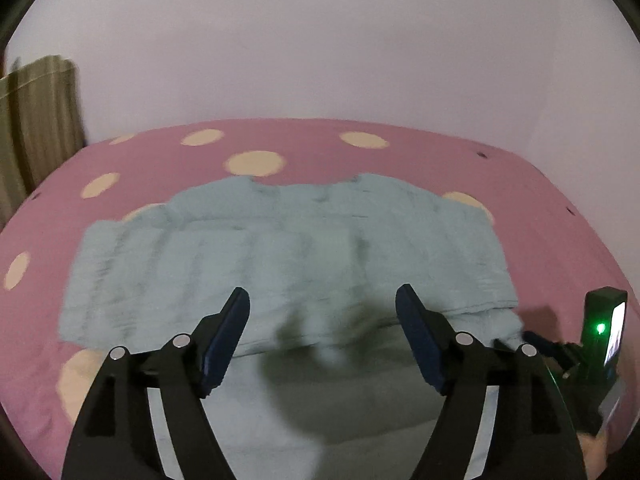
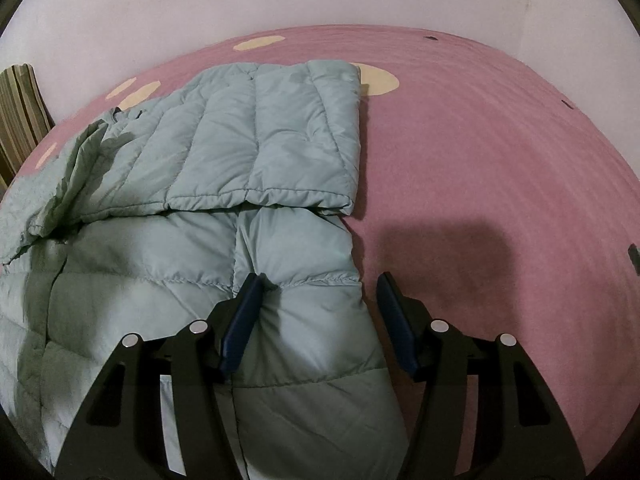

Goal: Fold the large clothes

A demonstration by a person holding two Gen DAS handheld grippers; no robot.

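My left gripper [image 1: 323,328] and right gripper [image 2: 318,312] both hold fingers wide, gripping nothing. The quilted jacket [image 2: 208,216] lies on the bed [image 2: 500,152], its right edge between my right fingers at 12 o'clock, apparently positioned for grasping.

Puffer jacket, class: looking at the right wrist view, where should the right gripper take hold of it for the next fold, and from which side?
Grip the puffer jacket at its right-hand edge, probably best just below the folded-over panel, coming in from the bare pink bedspread. That edge lies flat and exposed, and the open right gripper already straddles it, so one finger could probably slide underneath.
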